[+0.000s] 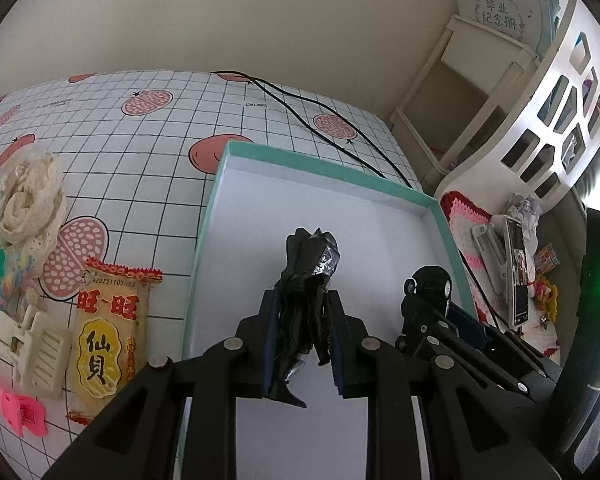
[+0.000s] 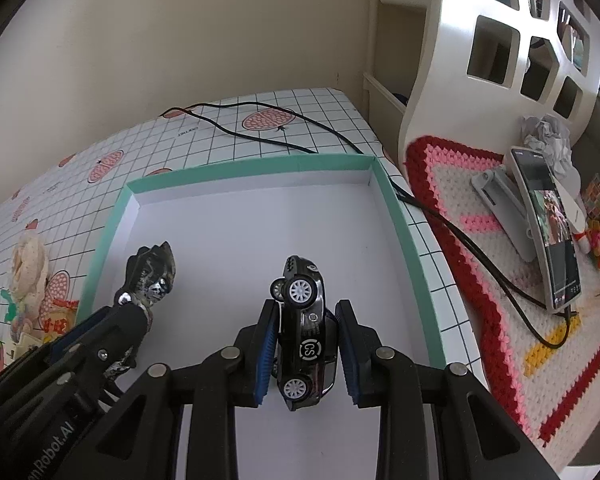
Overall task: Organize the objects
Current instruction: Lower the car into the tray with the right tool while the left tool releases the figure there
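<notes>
Left gripper (image 1: 302, 340) clamps my stiff, light figurine (image 1: 308, 280); right gripper (image 2: 308, 350) clamps rigid toy car (image 2: 306, 328) by its flanks, above box (image 2: 244, 168)

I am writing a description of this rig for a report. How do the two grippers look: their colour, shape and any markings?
Both are black plastic two-finger tools with flat linkage bars joined by round silver pins. The left gripper has dark navy ribbed pads; the right gripper has brighter blue ribbed pads. White lettering ending in "Robot.AI" runs along the left gripper's body in the right wrist view. No sleeves or hands are visible.
</notes>
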